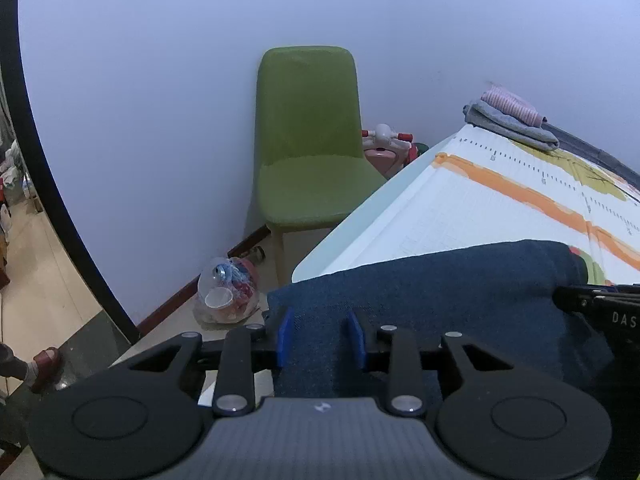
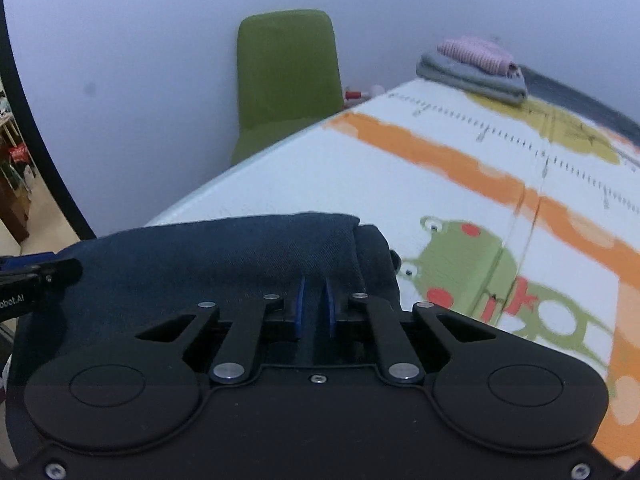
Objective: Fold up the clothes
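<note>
A dark blue denim garment (image 1: 440, 280) lies folded at the near corner of the table, partly hanging over the edge. My left gripper (image 1: 321, 334) has its blue fingers on either side of a thick fold of it and is shut on the cloth. In the right wrist view the same denim garment (image 2: 200, 248) shows a doubled edge on its right side. My right gripper (image 2: 315, 308) is shut on it, fingers close together with cloth pinched between. Each gripper shows at the edge of the other's view: the right gripper (image 1: 600, 312) and the left gripper (image 2: 36, 276).
The table is covered by a play mat (image 1: 480, 200) with orange bands and a green frog (image 2: 468, 256). A stack of folded clothes (image 1: 512, 120) sits at the far corner. Beyond the table stand a green chair (image 1: 308, 140), a toy (image 1: 386, 148) and a plastic bag (image 1: 228, 296). A person's foot (image 1: 44, 364) is at lower left.
</note>
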`<state>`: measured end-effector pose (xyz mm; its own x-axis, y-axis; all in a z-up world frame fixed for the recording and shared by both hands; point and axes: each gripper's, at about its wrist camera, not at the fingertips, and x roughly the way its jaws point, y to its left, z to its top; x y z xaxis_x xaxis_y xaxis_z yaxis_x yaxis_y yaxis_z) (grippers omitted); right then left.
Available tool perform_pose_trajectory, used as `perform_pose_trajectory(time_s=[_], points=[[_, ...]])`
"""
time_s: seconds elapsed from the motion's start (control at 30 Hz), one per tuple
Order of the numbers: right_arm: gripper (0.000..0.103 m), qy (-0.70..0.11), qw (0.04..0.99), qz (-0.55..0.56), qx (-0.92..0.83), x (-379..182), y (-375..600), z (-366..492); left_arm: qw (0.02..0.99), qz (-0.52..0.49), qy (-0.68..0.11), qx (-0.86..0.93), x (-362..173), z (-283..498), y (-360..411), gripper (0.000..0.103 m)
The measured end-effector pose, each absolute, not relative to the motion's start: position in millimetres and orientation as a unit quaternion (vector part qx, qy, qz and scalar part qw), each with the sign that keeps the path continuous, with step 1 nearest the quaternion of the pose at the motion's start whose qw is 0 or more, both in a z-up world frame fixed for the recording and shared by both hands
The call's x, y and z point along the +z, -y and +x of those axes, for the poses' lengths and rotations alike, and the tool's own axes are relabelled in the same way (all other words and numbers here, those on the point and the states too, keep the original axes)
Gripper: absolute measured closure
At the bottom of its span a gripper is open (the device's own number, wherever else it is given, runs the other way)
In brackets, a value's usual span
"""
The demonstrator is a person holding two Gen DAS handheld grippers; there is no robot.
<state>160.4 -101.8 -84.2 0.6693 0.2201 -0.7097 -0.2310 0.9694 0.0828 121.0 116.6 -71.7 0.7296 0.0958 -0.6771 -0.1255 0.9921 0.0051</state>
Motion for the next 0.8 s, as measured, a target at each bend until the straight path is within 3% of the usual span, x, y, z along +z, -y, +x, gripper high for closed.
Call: perform_pose_trajectory(time_s=[0.23,0.33,0.6,0.8], points=[[0.094,-0.389,0.911,-0.036,0.131,-95,103,168,0.927,-0.05,-0.369,0.047,-75,123,-131,0.064],[0.093,-0.396,0.909,-0.024,0.128,-91,103,168,0.931,-0.048,-0.36,0.045,-62,118,-129,0.067],[0.092,-0.367,0.917,0.015,0.155,-36,116,148,0.936,-0.083,-0.343,0.015,-21,95,-132,0.069],[0.092,-0.38,0.91,0.014,0.164,-26,120,125,0.929,-0.083,-0.361,-0.002,-22,71,-124,0.069]])
